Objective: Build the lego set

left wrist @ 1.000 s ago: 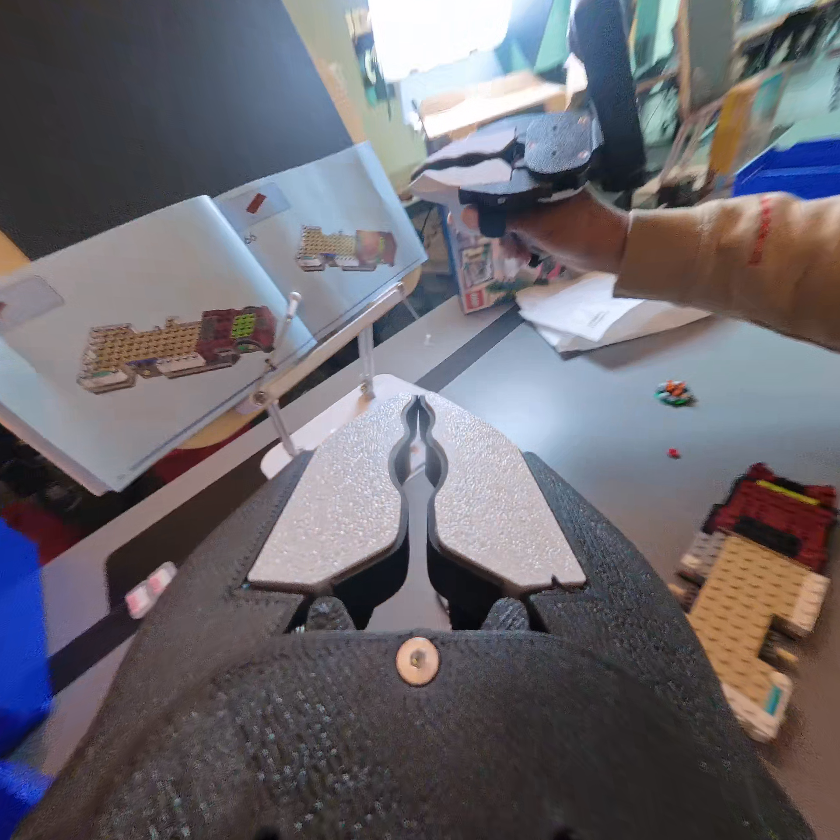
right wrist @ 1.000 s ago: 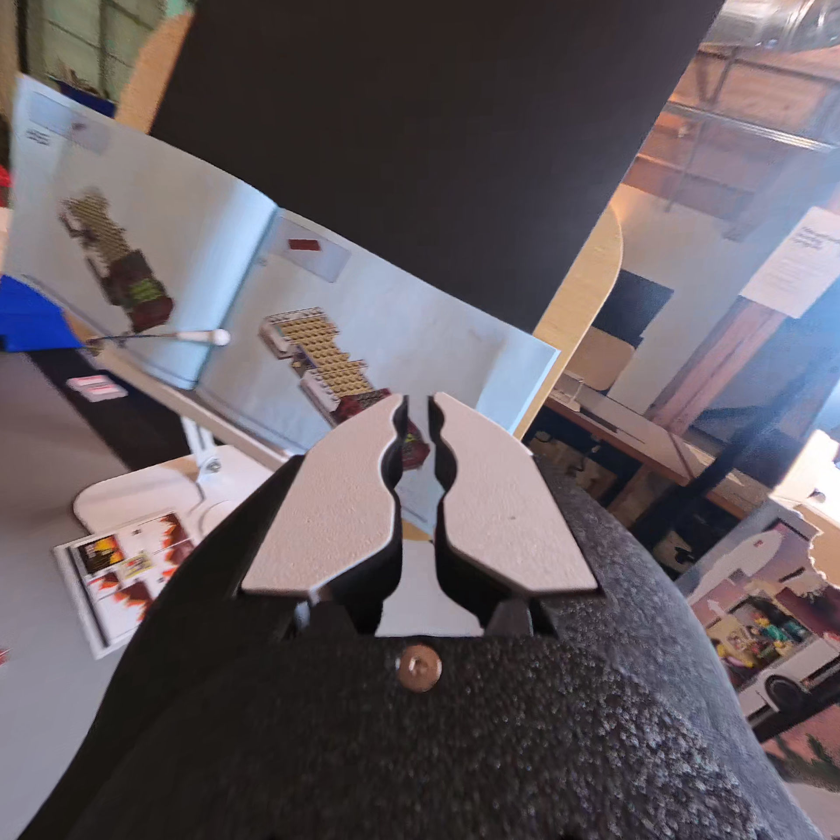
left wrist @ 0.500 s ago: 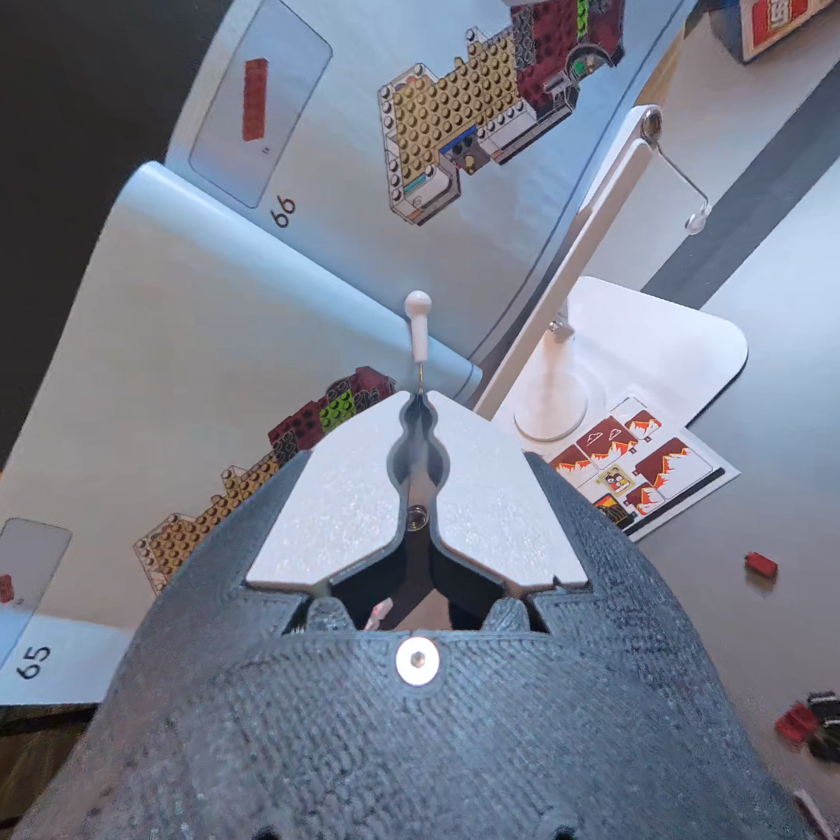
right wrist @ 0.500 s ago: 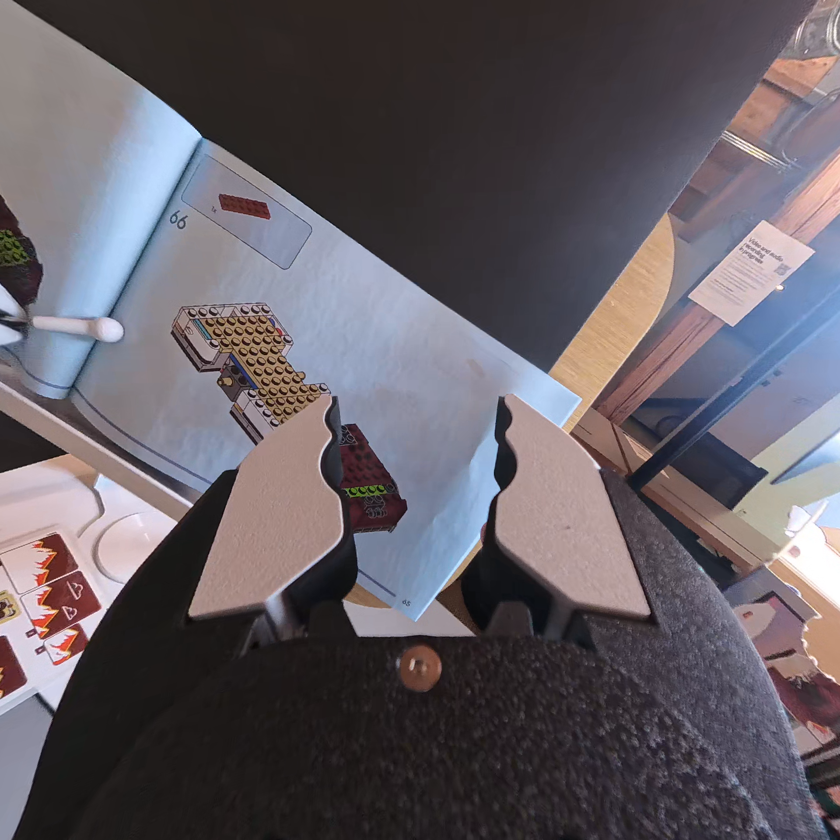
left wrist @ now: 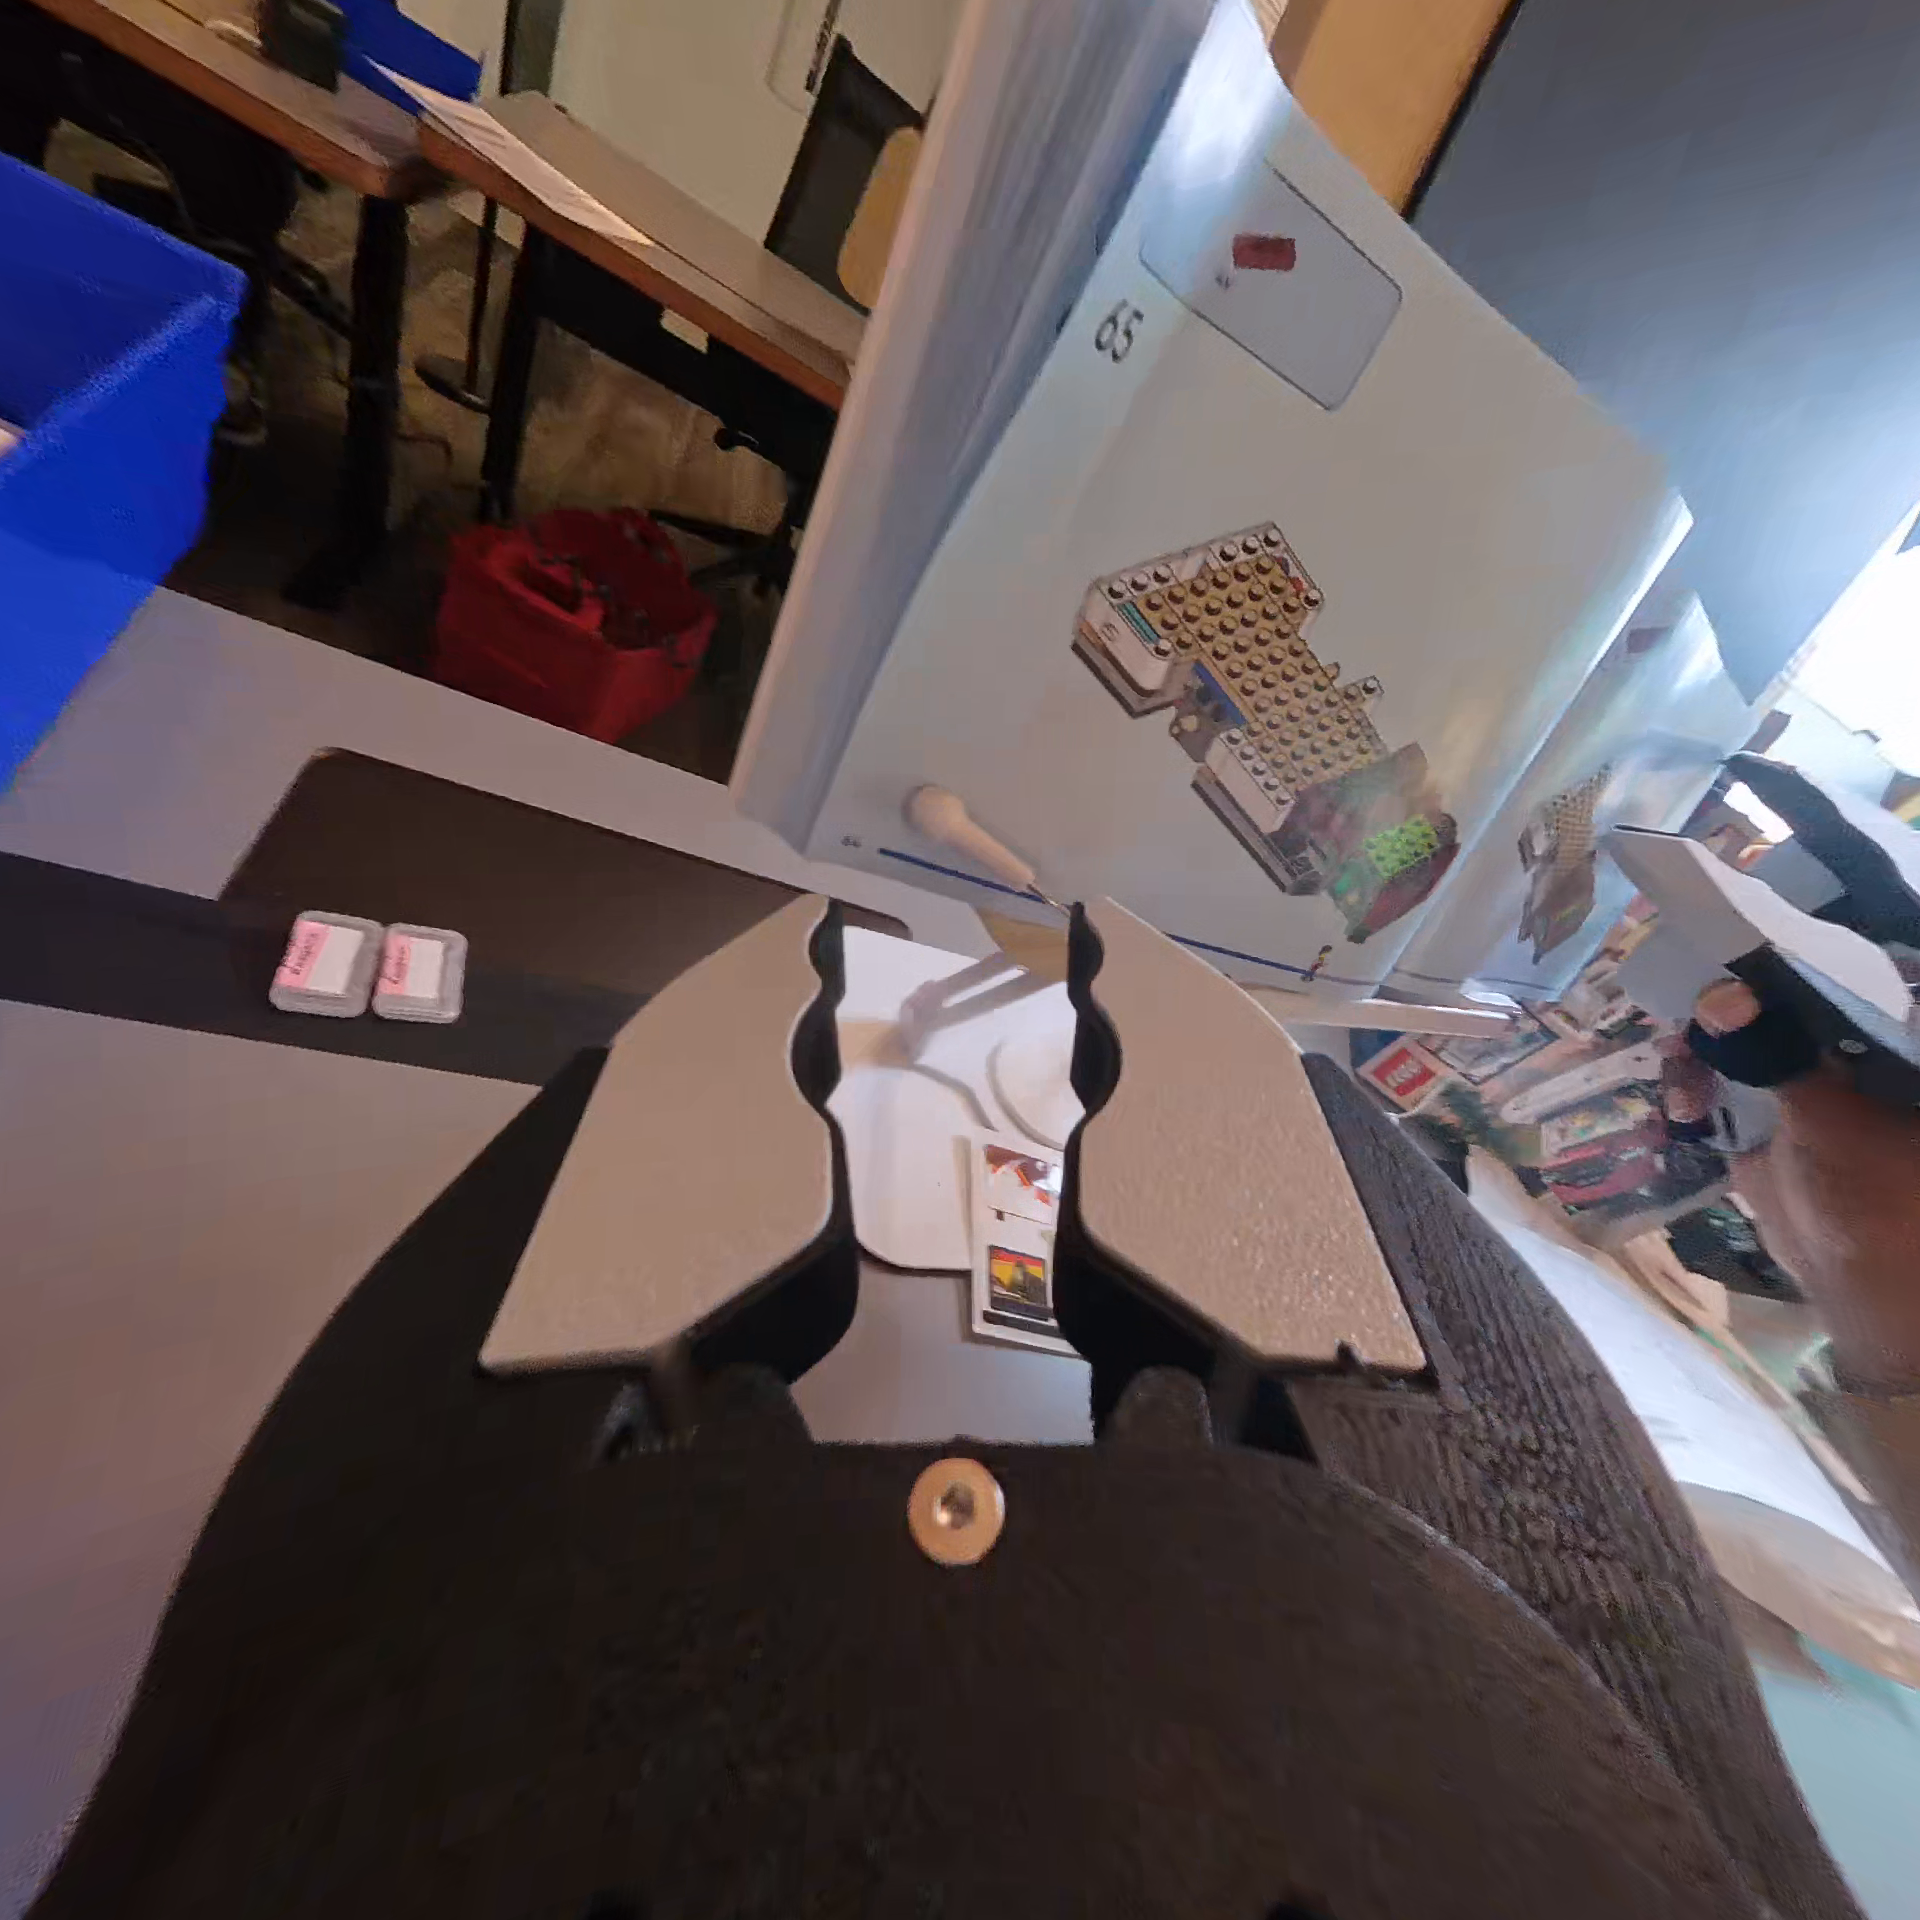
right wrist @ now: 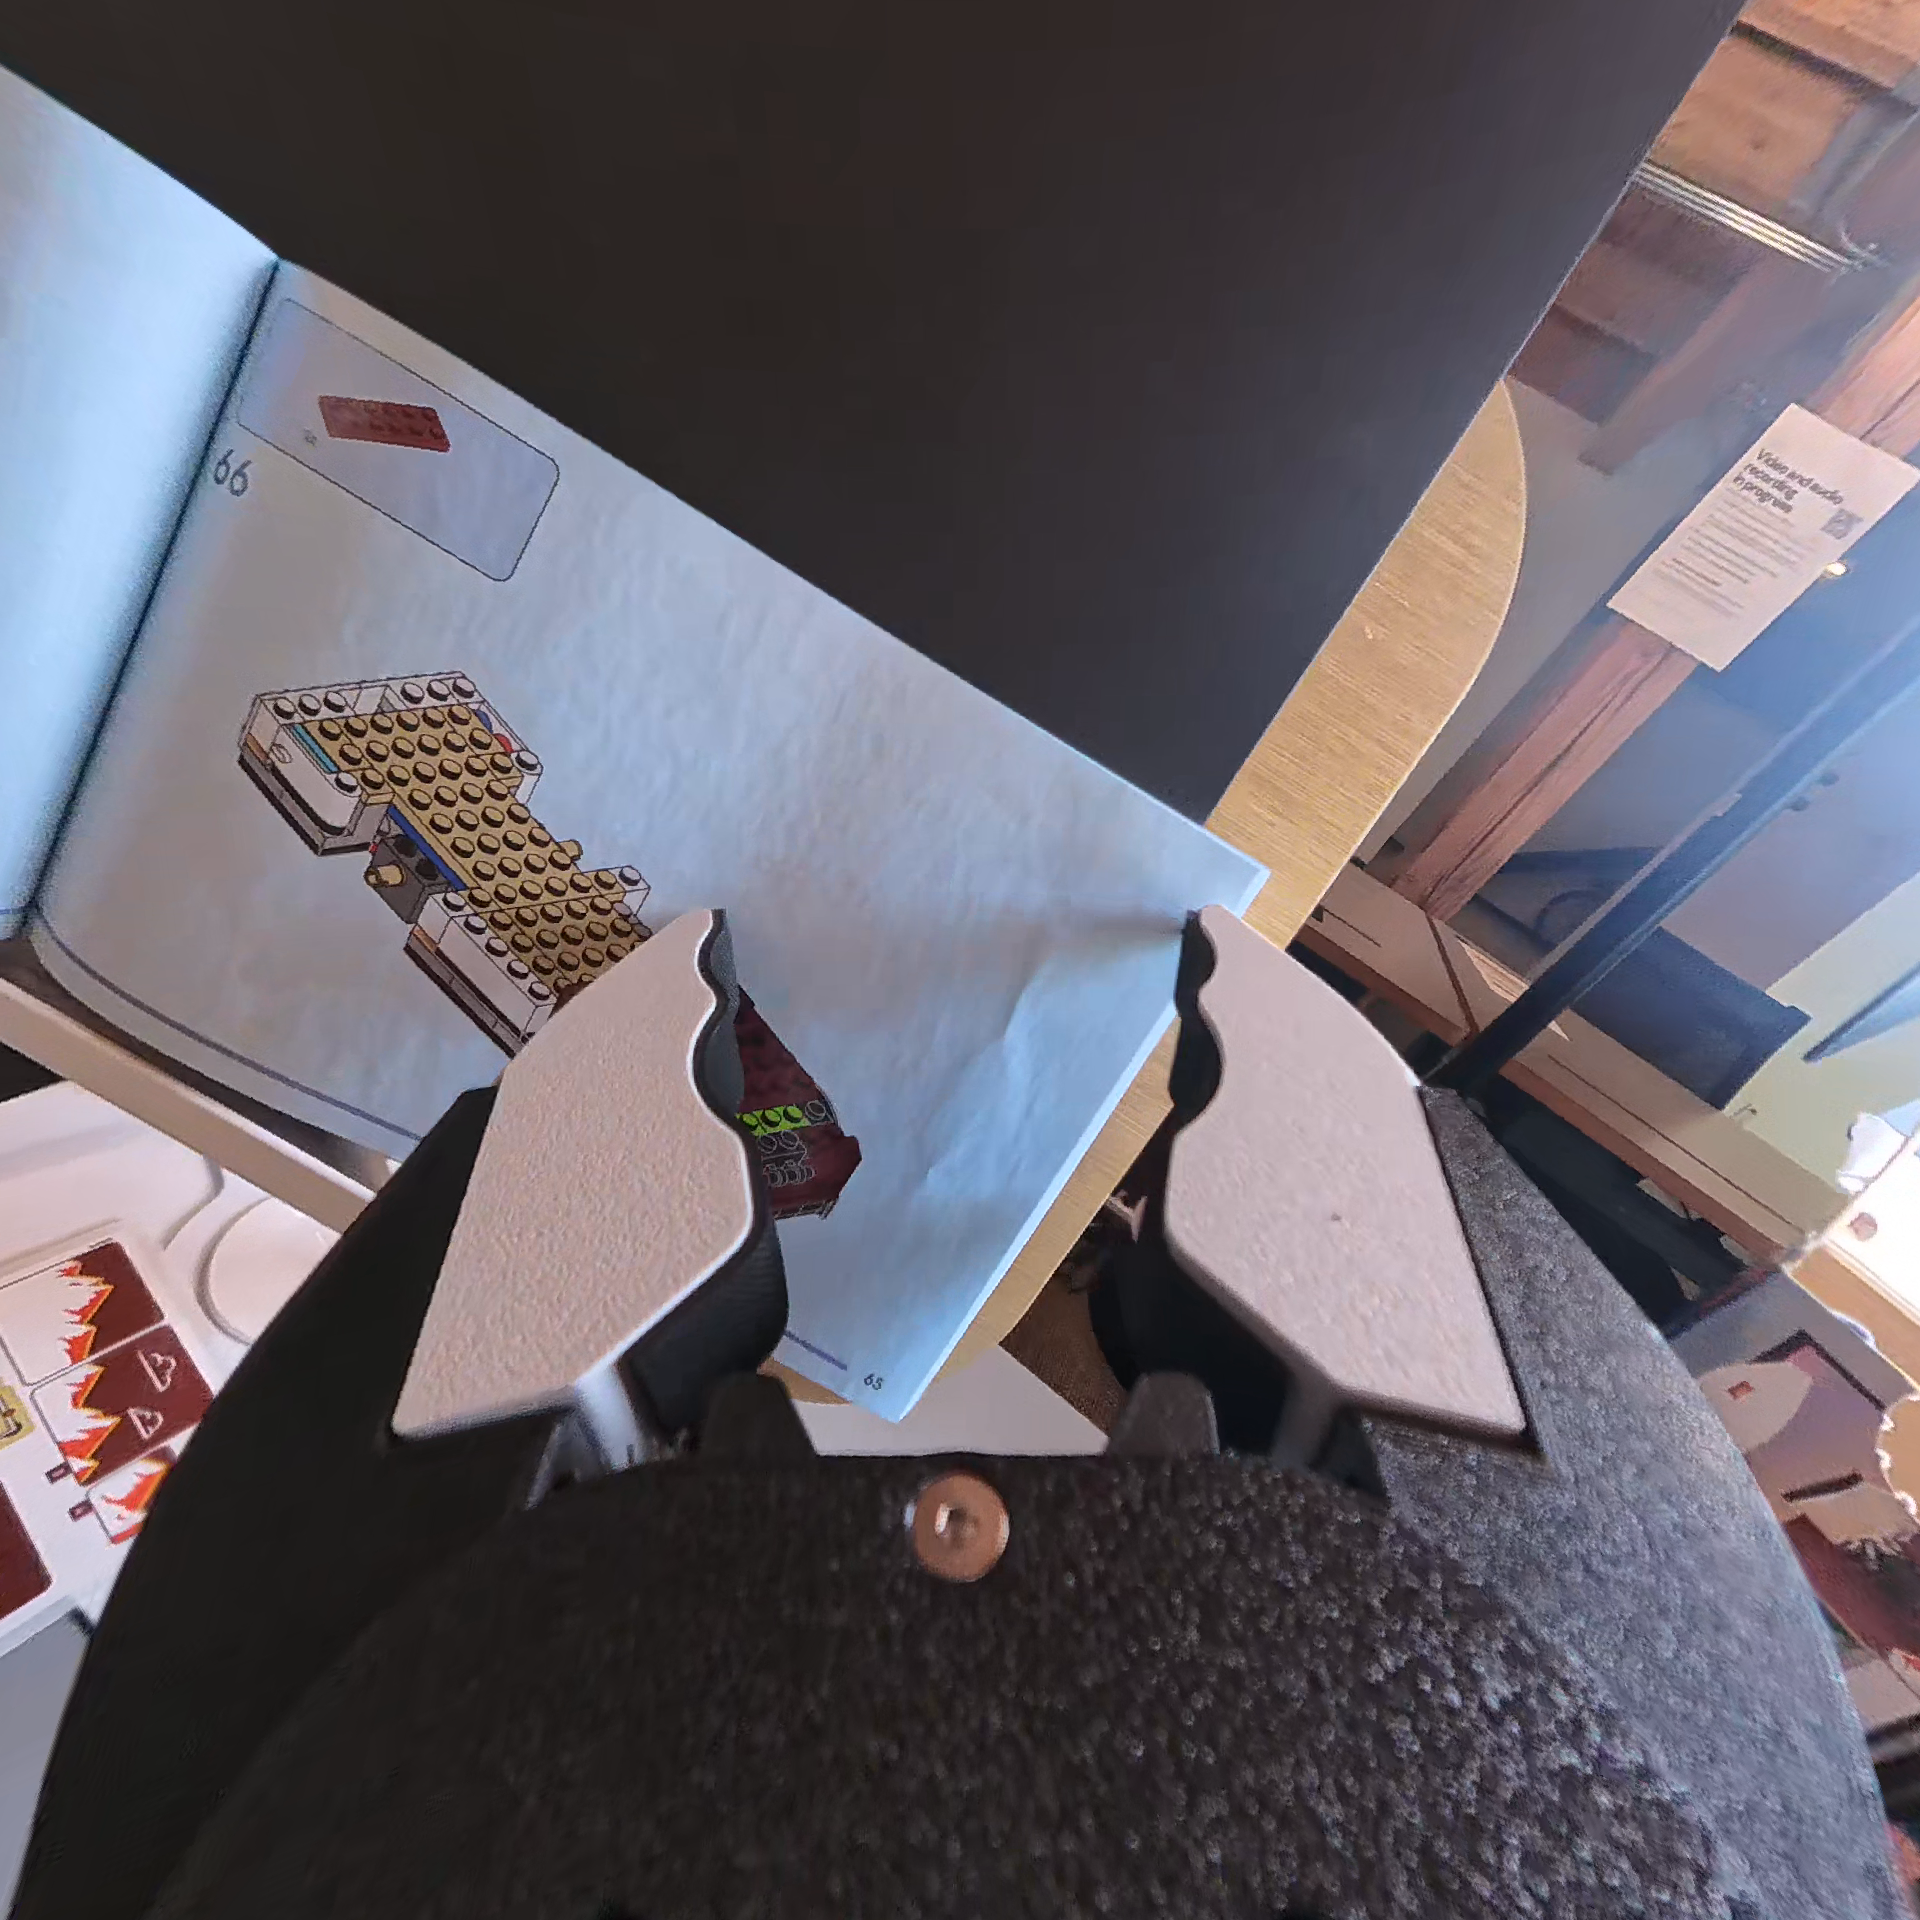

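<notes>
Pale-blue open instruction booklet (right wrist: 831, 831) propped upright on a white book stand (left wrist: 935, 1164), held at the lower page edge by a cream-tipped wire page clip (left wrist: 961, 826). Printed sticker sheet with red-and-orange flame shapes (right wrist: 94, 1392) lying flat beside the stand's base on the grey desk (left wrist: 187, 1247). Two small pink-and-white labelled packets (left wrist: 364, 966) side by side on a dark strip of the desk. Blue plastic bin (left wrist: 94, 436) at far left. Red plastic crate (left wrist: 571, 623) on the floor beyond. Brown-topped tables (left wrist: 644, 260) behind. White paper notice (right wrist: 1756, 530) on a wooden post.
</notes>
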The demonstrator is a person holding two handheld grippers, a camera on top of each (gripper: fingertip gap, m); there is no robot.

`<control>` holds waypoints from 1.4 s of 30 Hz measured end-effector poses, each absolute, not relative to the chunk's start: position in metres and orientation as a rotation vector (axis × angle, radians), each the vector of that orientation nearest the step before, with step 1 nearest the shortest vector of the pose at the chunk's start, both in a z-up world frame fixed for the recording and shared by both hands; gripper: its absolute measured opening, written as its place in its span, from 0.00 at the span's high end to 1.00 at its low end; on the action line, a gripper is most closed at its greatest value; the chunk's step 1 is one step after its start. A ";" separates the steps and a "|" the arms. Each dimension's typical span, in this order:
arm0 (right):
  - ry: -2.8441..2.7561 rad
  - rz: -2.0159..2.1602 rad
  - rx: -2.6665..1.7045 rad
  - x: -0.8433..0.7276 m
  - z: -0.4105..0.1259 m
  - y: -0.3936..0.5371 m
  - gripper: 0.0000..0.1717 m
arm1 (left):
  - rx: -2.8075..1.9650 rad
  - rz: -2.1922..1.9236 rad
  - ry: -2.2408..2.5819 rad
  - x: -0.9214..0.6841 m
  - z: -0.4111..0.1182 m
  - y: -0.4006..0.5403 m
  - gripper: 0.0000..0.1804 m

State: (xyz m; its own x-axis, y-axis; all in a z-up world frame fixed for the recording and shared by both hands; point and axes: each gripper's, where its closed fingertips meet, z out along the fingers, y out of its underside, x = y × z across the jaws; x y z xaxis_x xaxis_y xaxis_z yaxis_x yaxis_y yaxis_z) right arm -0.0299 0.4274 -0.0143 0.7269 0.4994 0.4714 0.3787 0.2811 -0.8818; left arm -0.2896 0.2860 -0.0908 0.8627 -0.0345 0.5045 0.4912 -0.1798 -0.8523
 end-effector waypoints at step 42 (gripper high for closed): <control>-0.858 0.146 -1.302 -0.032 -0.015 0.414 0.88 | -1.763 -0.278 0.215 -0.301 -0.062 0.318 0.92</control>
